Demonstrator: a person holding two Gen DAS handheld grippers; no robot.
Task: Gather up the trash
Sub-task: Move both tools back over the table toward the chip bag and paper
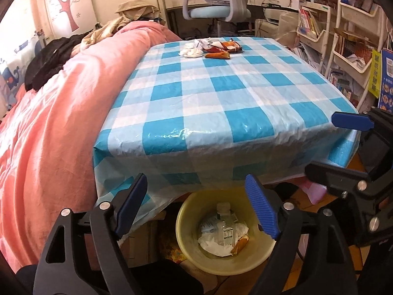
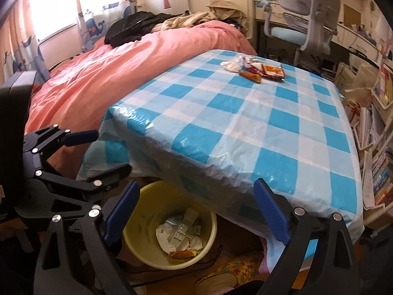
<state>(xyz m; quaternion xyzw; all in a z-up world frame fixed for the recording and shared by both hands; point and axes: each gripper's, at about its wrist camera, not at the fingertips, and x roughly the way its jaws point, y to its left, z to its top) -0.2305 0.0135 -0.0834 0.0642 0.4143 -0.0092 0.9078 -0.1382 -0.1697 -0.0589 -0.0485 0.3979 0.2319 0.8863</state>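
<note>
A yellow bin (image 1: 221,266) (image 2: 137,244) stands on the floor under the near edge of the blue-checked table (image 1: 221,103) (image 2: 245,123). In it lie a clear plastic bottle (image 1: 224,231) (image 2: 180,232), white tissue and an orange wrapper (image 2: 183,253). My left gripper (image 1: 196,178) (image 2: 113,151) hangs open above the bin with nothing between its fingers. My right gripper (image 2: 196,183) (image 1: 321,145) is open and empty beside it. At the table's far end lie crumpled tissues (image 1: 191,51) (image 2: 231,65) and orange snack wrappers (image 1: 222,49) (image 2: 266,72).
A bed with a pink cover (image 1: 54,127) (image 2: 103,73) runs along the table's left side, with dark clothes piled on it. A desk chair (image 1: 216,7) (image 2: 309,24) stands beyond the table. Shelves of books (image 1: 348,49) (image 2: 378,167) crowd the right side.
</note>
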